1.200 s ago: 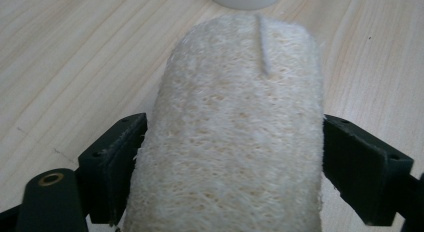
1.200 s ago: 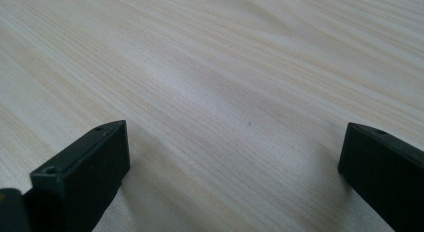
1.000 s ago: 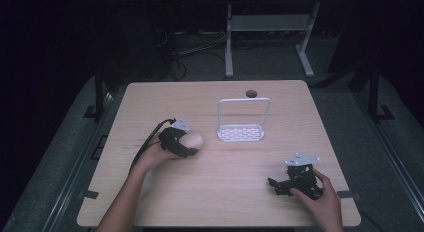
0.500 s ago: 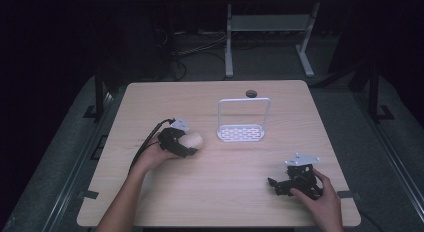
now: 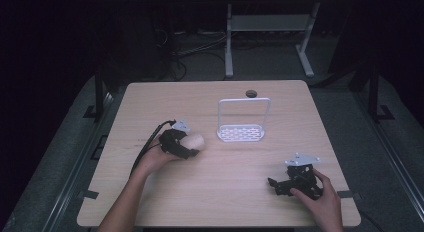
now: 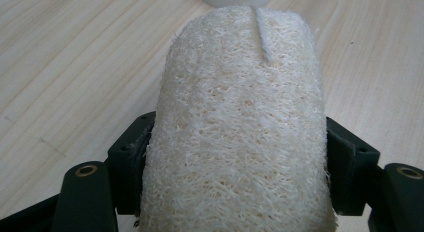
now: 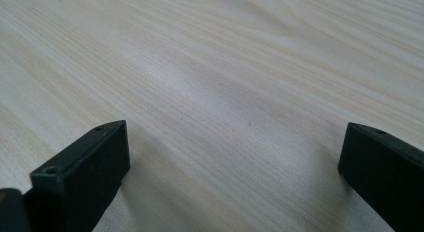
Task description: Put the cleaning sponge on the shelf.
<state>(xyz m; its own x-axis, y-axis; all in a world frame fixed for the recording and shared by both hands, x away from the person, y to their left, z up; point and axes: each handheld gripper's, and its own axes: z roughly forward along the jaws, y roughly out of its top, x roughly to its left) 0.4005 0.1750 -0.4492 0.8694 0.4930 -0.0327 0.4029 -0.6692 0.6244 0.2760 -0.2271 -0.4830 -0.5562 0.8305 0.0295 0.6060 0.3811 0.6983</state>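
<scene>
- Left hand-held gripper (image 5: 192,147): clenched on a pale beige, fibrous loofah sponge of oblong shape (image 6: 240,127). Both black jaws press its flanks in the left gripper view; the jaws have just been closing a little, w/ the sponge between them.
- Sponge pos.: left-centre of the tabletop, at the gripper tip, protruding fwd beyond the jaws. A thin pale cord (image 6: 261,39) runs along its top at the far end. Whether its underside touches the tabletop: cannot tell.
- Left hand (image 5: 155,159): wrapped around the gripper body; forearm enters from the bottom edge of the high view. A black cable (image 5: 145,147) trails from the gripper toward the left.
- Right hand-held gripper (image 5: 274,184): released, jaws spread wide in the right gripper view, bare wood grain between them. Low at the tabletop near the front right corner, held by the right hand (image 5: 320,199); grey three-cornered plate (image 5: 302,160) on top.
- The two grippers: well apart.
- White metal rack w/ perforated base and upright wire loop (image 5: 241,133): stands near centre, just right of the sponge, not touching it. Its white edge shows at the top of the left gripper view.
- Small dark round disc (image 5: 251,94): near the far edge, behind the rack.
- Light wooden tabletop (image 5: 225,192): rectangular, rounded corners, dark floor around it.
</scene>
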